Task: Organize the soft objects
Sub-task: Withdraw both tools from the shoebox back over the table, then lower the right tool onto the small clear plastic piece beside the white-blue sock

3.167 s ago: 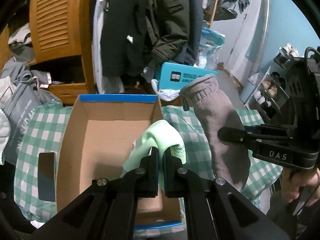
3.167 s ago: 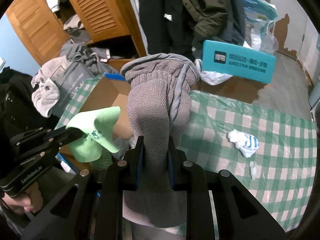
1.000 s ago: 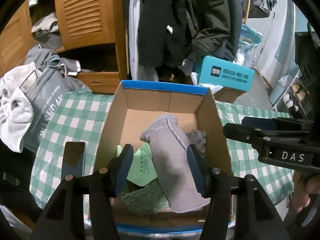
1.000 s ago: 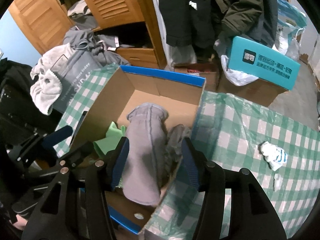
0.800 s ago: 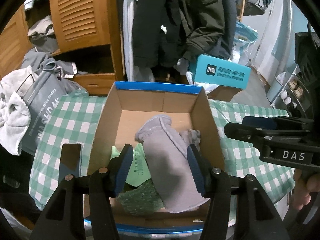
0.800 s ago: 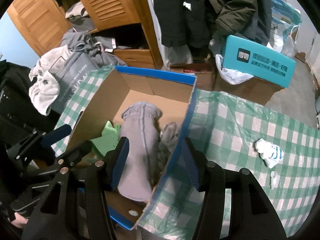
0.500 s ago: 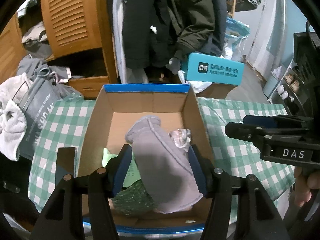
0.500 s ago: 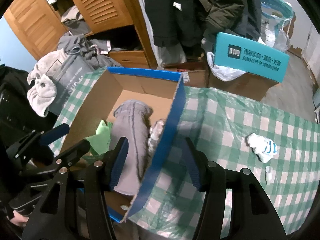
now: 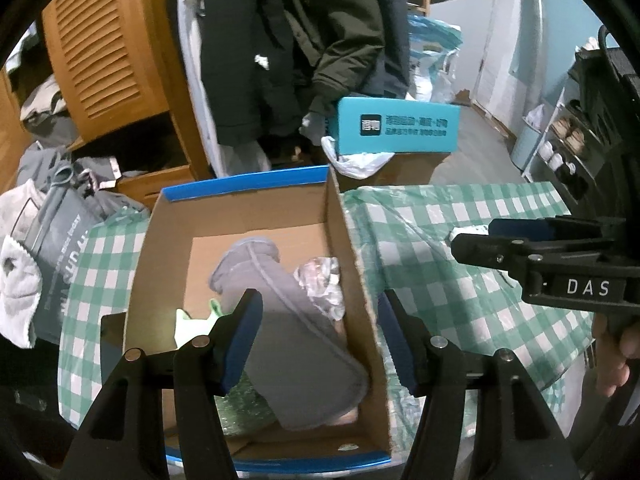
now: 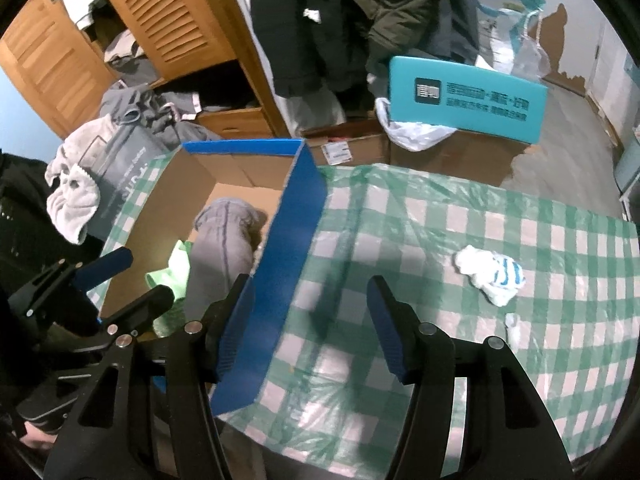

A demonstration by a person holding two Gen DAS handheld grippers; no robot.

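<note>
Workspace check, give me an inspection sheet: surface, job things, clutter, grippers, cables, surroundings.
Surface: table with green checked cloth under clear plastic.
Job's things: cardboard box holds a grey sock, a green cloth and a crumpled plastic bag; a white striped sock lies on the cloth outside the box.
Clutter: white scrap near that sock.
Grippers: left hand-held gripper open, empty, over the box; right hand-held gripper open, empty, over the box's right wall.
Cables: nothing seen.
Surroundings: wooden wardrobe, hanging coats, teal box.
</note>
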